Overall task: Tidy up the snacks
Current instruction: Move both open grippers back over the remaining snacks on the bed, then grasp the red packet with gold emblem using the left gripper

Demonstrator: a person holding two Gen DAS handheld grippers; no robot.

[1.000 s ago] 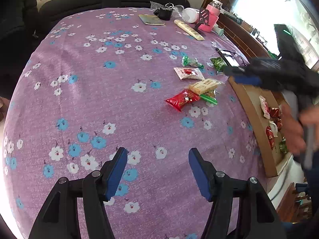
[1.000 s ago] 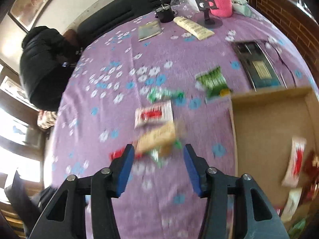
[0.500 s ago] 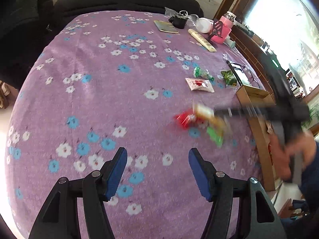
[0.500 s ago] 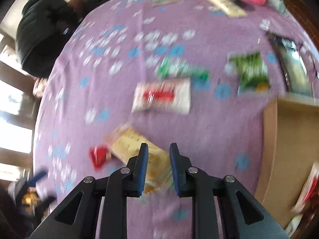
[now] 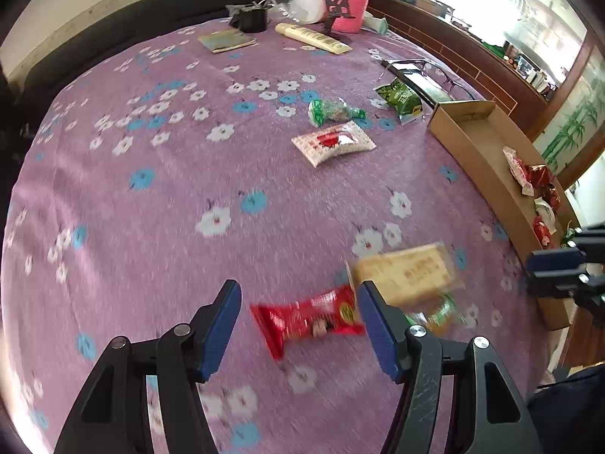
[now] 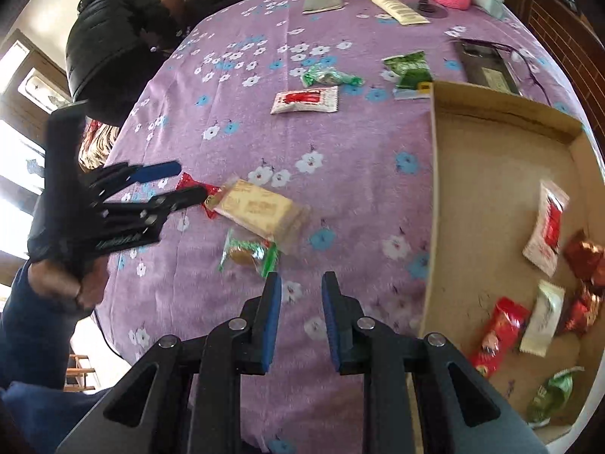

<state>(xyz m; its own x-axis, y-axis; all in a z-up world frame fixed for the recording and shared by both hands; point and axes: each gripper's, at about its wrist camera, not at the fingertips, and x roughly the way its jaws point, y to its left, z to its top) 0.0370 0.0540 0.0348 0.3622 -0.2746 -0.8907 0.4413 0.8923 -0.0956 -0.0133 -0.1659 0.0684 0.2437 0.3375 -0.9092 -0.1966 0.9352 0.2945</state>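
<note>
A red snack packet (image 5: pixel 310 321) lies on the purple flowered cloth between the fingers of my left gripper (image 5: pixel 298 321), which is open around it without pressing. Just right of it sit a tan cracker packet (image 5: pixel 406 274) and a green-wrapped sweet (image 5: pixel 435 314). In the right wrist view the left gripper (image 6: pixel 189 181) straddles the red packet (image 6: pixel 191 183) beside the tan packet (image 6: pixel 261 208). My right gripper (image 6: pixel 301 314) is shut and empty, just short of the green-wrapped sweet (image 6: pixel 249 251). The cardboard box (image 6: pixel 433 189) at right holds several snacks.
Farther off lie a white-and-red packet (image 5: pixel 332 143), a green candy (image 5: pixel 332 111) and a green packet (image 5: pixel 401 98). A pink bottle (image 5: pixel 351 3), a tube (image 5: pixel 314 38), a booklet (image 5: pixel 227 39) and a dark tray (image 6: pixel 487 66) sit at the far side. A black jacket (image 6: pixel 113 45) hangs at left.
My left gripper has come forward to the red packet, which now lies between its fingers. My right gripper has gone from open to shut on nothing and drawn back from the tan packet.
</note>
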